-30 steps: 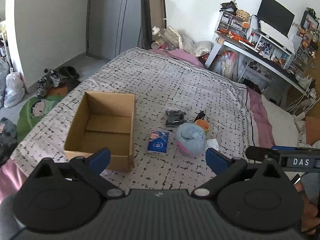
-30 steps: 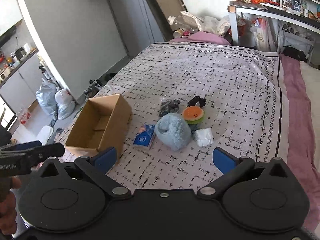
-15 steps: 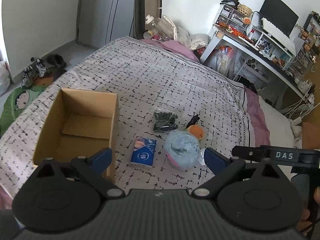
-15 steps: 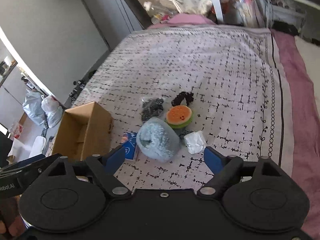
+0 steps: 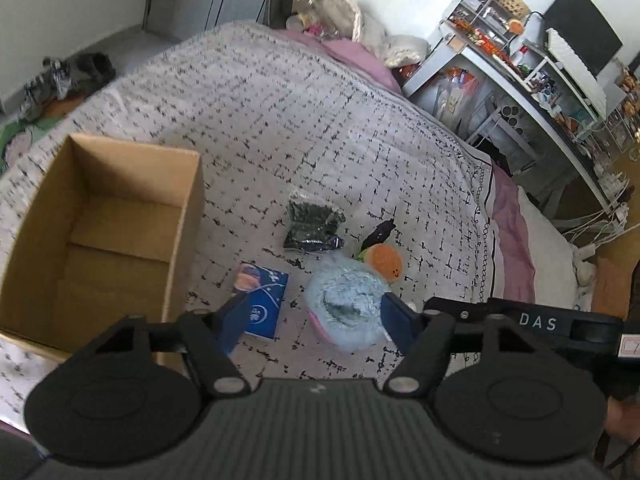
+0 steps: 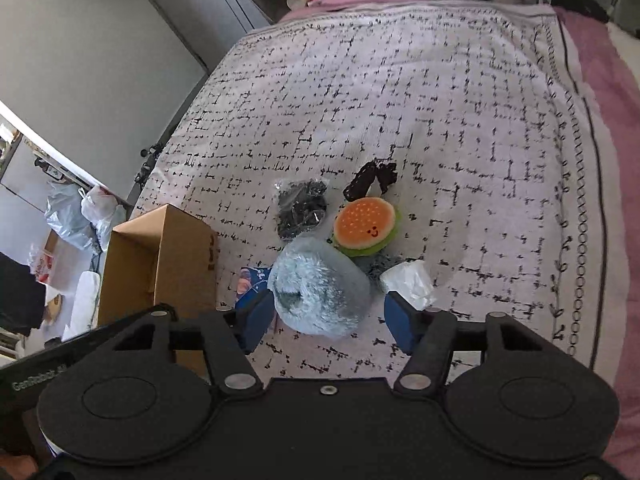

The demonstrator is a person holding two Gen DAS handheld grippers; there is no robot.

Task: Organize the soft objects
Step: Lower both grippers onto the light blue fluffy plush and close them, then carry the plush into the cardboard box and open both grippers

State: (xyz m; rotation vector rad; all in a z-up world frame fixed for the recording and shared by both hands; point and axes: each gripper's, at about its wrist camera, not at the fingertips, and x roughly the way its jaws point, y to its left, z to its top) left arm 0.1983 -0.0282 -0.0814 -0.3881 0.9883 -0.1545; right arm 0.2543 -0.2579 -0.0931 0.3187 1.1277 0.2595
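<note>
A fluffy pale-blue plush (image 5: 346,308) (image 6: 320,292) lies on the patterned bedspread (image 5: 320,120). Beside it are an orange burger plush (image 5: 384,260) (image 6: 366,228), a white wad (image 6: 408,282), a black scrunchie (image 6: 370,180), a dark bagged item (image 5: 312,222) (image 6: 300,208) and a blue tissue pack (image 5: 260,300). An open cardboard box (image 5: 100,240) (image 6: 160,264) stands to the left. My left gripper (image 5: 314,320) hovers above the tissue pack and the blue plush, its jaws closing on nothing. My right gripper (image 6: 328,318) hangs over the blue plush, jaws closing, pads apart from it.
A cluttered desk with a monitor (image 5: 580,40) runs along the right of the bed. Shoes (image 5: 68,76) lie on the floor at the far left, and plastic bags (image 6: 80,216) sit beside the bed. A pink sheet (image 6: 616,120) borders the bedspread on the right.
Both grippers have come forward and down toward the pile of soft things, which now looks larger. Both pairs of jaws have narrowed from wide open.
</note>
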